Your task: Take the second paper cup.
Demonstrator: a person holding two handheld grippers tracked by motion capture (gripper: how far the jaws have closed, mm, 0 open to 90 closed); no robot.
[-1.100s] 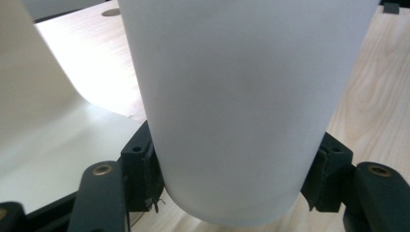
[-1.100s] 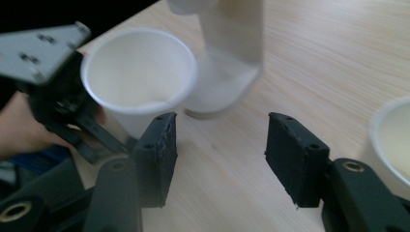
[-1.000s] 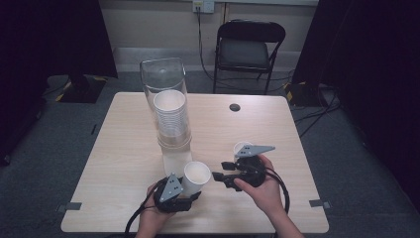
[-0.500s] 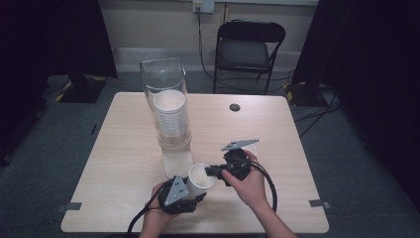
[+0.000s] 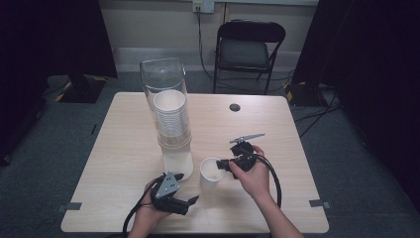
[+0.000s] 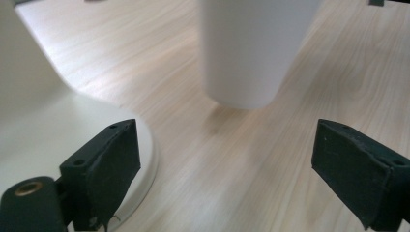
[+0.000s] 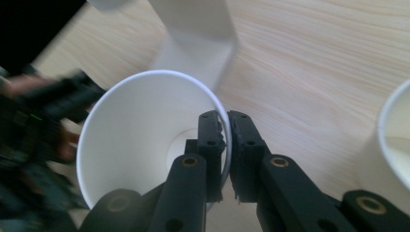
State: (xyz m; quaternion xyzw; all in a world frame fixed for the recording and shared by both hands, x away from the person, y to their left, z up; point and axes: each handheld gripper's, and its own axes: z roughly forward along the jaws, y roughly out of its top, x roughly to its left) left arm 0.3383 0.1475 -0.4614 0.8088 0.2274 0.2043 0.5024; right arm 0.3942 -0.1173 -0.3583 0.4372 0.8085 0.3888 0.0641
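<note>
Right hand-held gripper clamped on rim of paper cup: one jaw inside wall, one outside, jaws nearly together. Cup stood upright on surface, near centre, just right of dispenser base. Left hand-held gripper lay near front edge, left of cup; jaws had just been opening, stood wide apart, nothing between them. Second cup sat at right edge of right gripper view.

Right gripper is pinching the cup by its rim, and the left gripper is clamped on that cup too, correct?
Not quite. The right gripper does pinch the cup by its rim, but the left gripper stands open, clear of the cup, as the left gripper view shows.
</note>
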